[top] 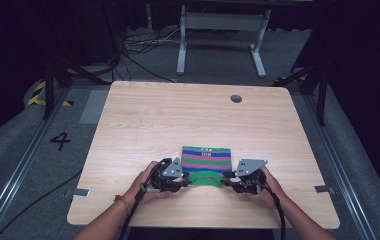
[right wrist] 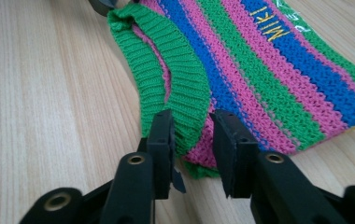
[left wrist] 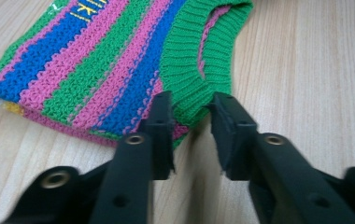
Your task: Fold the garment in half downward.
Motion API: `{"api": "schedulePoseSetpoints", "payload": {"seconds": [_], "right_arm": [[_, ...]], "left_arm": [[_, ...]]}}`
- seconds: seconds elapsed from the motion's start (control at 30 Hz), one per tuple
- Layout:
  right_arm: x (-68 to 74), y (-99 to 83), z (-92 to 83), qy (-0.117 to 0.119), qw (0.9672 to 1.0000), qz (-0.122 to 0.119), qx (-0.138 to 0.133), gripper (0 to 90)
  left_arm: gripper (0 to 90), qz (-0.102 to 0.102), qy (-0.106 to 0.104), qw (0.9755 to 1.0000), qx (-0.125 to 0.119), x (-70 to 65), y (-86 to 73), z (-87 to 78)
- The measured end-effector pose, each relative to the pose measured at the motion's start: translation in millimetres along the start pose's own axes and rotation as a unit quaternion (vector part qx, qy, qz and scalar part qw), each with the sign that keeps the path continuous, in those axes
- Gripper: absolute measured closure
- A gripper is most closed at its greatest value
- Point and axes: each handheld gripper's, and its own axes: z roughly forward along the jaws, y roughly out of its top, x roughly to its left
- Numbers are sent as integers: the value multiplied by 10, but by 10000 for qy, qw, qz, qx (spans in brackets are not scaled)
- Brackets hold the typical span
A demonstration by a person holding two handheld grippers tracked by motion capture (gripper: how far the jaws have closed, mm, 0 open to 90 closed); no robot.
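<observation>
A small striped knit garment point(top: 206, 156), folded flat in bands of green, pink and blue with yellow lettering, lies on the wooden table point(top: 143, 115) near the person's edge, its green ribbed collar point(top: 205, 178) turned toward the person. The left tool point(top: 178, 181) sits at the collar's left end and the right tool point(top: 233, 181) at its right end. In the left gripper view the left tool's jaws stand parted, straddling the corner of the garment where the ribbing meets the stripes; in the right gripper view the right tool's jaws are likewise parted around the ribbed band, not pinching it. The knit looks light, soft and floppy, likely to sag and stretch once lifted, and unlikely to slip between the jaws. The thick ribbed collar seems the firmest place to take hold, one tool at each end.
</observation>
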Motion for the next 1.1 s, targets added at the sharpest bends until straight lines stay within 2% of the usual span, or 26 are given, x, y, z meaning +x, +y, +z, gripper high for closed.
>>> {"api": "schedulePoseSetpoints", "payload": {"seconds": [0.1,0.2,0.3,0.33,0.43,0.53,0.6,0.63,0.7,0.8,0.93,0.97,1.1], "right_arm": [[1,20,-53,-125,9999,-22,82,615],[3,34,-130,-258,9996,-28,100,566],[-11,37,-197,-401,9990,-72,163,511],[-14,37,-206,-439,9988,-69,184,498],[-32,34,-232,-519,9984,-68,221,474],[-57,24,-272,-633,9976,-80,281,425],[-62,19,-278,-647,9974,-84,304,406],[-73,-4,-292,-672,9969,-101,387,363],[-83,-36,-308,-676,9967,-106,445,330],[-109,-86,-350,-676,9963,-119,509,293],[-141,-198,-460,-884,9945,-22,561,273],[-151,-231,-493,-913,9943,34,555,273],[-185,-345,-604,-1081,9924,199,551,273]], "left_arm": [[587,97,159,9998,49,-18,5,-72],[513,1,266,9996,138,-1,-14,-146],[419,19,601,9978,270,-7,-35,-212],[388,22,601,9977,302,-2,-47,-230],[369,37,680,9969,387,7,-77,-272],[315,-33,674,9970,381,34,-112,-327],[309,-124,744,9964,398,50,-130,-354],[283,-124,824,9954,473,59,-138,-367],[242,-145,885,9945,540,69,-180,-414],[233,-207,919,9939,578,77,-254,-499],[225,-367,983,9928,581,90,-349,-584],[224,-474,1036,9915,635,101,-431,-648],[222,-592,1111,9896,694,107,-518,-710]]}}
